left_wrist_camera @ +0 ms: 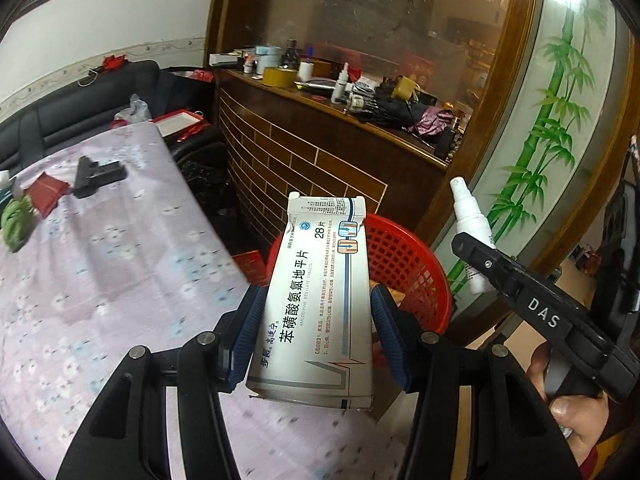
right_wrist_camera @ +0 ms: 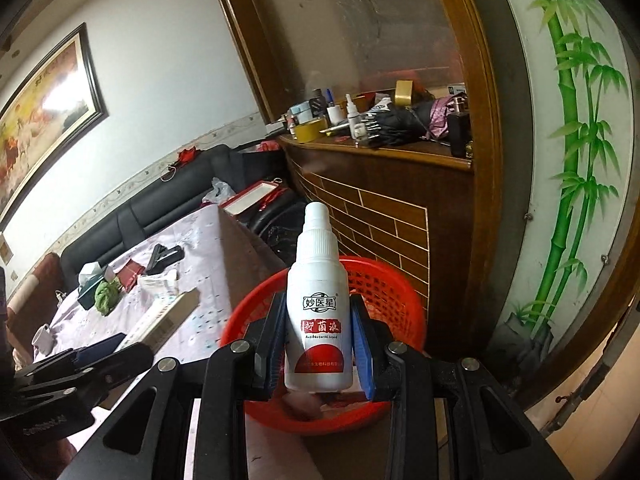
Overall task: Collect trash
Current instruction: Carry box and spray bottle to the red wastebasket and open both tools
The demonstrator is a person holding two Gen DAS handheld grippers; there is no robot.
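Bringing trash to the bin

My left gripper fingers are squeezing the pill box, my right gripper fingers the spray bottle; red basket is waiting just beyond both. Next, I let go over it.

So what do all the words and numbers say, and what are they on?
"苯磺酸氨氯地平片" on the medicine box
"AMLODIPINE BESYLATE TABLETS" on the same box
"28片" near the box's top
"妙医星" on the white spray bottle
"抑菌液" on the bottle's red band
"DAS" on the right tongs
The box's red small print, its top flap and the bottle's bottom line are too small to read.
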